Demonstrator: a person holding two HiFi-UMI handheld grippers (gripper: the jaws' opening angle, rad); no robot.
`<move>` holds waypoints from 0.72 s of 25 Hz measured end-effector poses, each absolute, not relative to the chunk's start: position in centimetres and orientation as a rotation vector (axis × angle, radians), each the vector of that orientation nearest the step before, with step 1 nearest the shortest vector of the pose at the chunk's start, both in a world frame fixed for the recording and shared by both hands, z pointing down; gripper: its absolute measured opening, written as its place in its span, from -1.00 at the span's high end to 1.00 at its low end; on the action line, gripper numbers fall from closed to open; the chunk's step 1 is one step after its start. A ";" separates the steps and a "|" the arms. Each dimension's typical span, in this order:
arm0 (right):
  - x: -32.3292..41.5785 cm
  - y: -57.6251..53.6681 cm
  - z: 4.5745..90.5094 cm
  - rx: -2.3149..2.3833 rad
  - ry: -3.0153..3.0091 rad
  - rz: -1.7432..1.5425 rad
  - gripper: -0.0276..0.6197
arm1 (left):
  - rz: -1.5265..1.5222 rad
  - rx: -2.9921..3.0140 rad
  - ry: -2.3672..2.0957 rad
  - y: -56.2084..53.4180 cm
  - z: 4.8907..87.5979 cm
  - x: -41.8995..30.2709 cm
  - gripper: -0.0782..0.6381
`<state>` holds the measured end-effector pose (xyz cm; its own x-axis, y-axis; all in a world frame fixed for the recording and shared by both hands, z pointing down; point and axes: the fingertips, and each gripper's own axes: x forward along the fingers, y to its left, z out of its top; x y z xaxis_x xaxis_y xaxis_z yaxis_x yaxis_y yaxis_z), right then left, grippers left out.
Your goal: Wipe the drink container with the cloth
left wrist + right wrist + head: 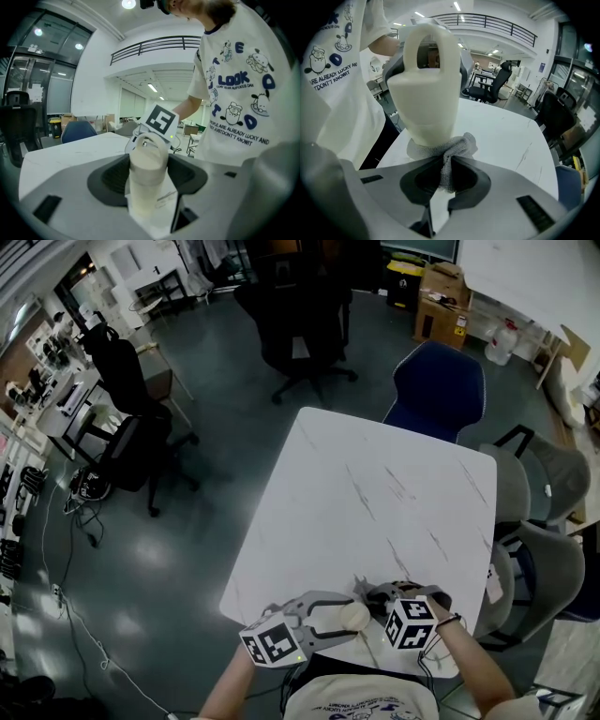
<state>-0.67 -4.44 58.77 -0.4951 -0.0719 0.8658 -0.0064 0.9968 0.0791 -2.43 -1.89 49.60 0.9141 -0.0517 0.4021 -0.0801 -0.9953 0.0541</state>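
The left gripper (148, 182) has its jaws clamped on the body of the drink container (147, 164), a cream bottle with a loop handle on its cap; in the left gripper view the bottle runs out along the jaws with the handle at the far end. Just behind that handle sits the marker cube (161, 121) of the right gripper (446, 177). The right gripper's jaws are pinched together on a fold of the cloth (451, 146), a grey knitted rag that bunches out ahead of them and presses against the side of the bottle just below its cap. In the right gripper view the capped end and its handle fill the upper left, tilted toward the camera, with the cloth touching it from underneath. From the head view both tools meet over the near edge of the white, marble-veined table (375, 493), close to the person's body, the bottle held off the surface between them. A blue chair (439, 390) stands at the table's far side, a black office chair (300, 334) beyond it on the dark floor, and grey chairs (553, 474) along the right edge
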 end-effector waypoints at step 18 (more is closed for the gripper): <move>-0.5 -3.2 64.5 0.169 -2.071 0.079 0.78 | 0.460 2.957 -0.258 -2.1 48.7 -2.2 0.06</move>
